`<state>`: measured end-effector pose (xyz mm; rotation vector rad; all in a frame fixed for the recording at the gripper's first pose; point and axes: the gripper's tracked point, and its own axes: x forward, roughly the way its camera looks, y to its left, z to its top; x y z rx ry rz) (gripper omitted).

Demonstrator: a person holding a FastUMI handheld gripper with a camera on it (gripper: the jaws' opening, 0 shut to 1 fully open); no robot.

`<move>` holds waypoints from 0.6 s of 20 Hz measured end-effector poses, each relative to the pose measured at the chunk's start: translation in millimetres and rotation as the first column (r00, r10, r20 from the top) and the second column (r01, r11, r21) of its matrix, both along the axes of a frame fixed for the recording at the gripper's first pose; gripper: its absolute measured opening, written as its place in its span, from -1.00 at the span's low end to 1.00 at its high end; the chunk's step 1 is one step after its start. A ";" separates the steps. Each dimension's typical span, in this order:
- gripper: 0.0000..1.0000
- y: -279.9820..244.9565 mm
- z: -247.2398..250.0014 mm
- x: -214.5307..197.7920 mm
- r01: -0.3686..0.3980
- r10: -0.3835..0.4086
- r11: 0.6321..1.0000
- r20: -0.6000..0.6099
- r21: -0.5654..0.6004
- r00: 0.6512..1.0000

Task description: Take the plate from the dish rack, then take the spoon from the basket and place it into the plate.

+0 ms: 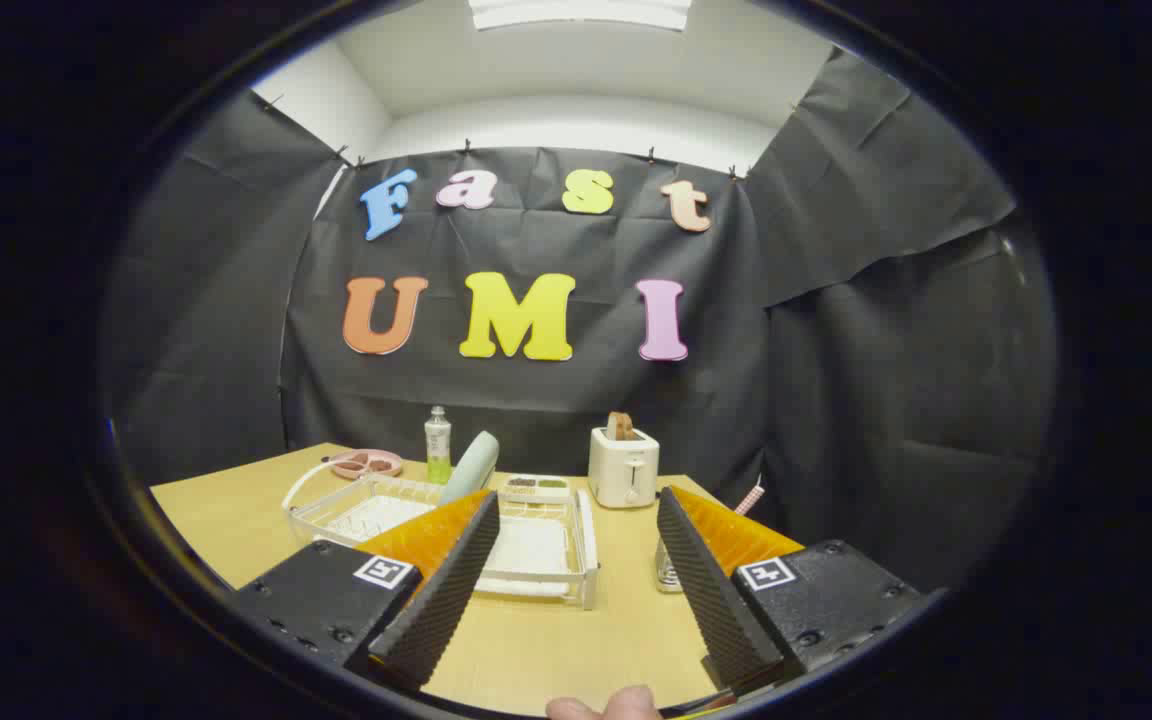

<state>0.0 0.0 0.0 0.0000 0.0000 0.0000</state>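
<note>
The gripper is held above the near part of a light wooden bench, with its two fingers spread wide apart and nothing between them. A fingertip of the person's hand shows at the near edge, between the finger bases.

Just ahead of the fingers sits a clear plastic dish rack with a white liner, its near corner partly covered by the left finger. A pale green plate stands tilted on edge at the far side of the rack. Left of the rack lies a white handled basket of similar clear mesh; its contents cannot be made out, and the spoon cannot be identified.

Beyond the basket, near the far edge of the bench, lies a pink round dish holding dark pieces. Beside it stands a small clear bottle with green liquid. A small white tray with dark items lies behind the rack. A white toaster with a brown slice in its slot stands to the right of that tray. A small clear glass container stands close against the right finger, partly hidden by it.
</note>
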 end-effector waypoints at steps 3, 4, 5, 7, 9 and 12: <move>1.00 3.3 -1.3 0.5 -0.007 0.007 1.000 -0.007 0.005 1.000; 1.00 3.8 -4.4 1.7 -0.010 0.010 1.000 -0.016 0.006 1.000; 1.00 2.1 -5.0 2.7 -0.007 0.007 1.000 -0.021 0.007 1.000; 1.00 -2.2 -5.4 3.6 0.004 -0.004 1.000 -0.022 0.011 1.000; 1.00 -3.6 -8.6 6.5 0.011 -0.011 1.000 -0.026 0.015 1.000; 1.00 -0.9 -15.8 10.8 0.008 -0.007 1.000 -0.041 0.026 0.999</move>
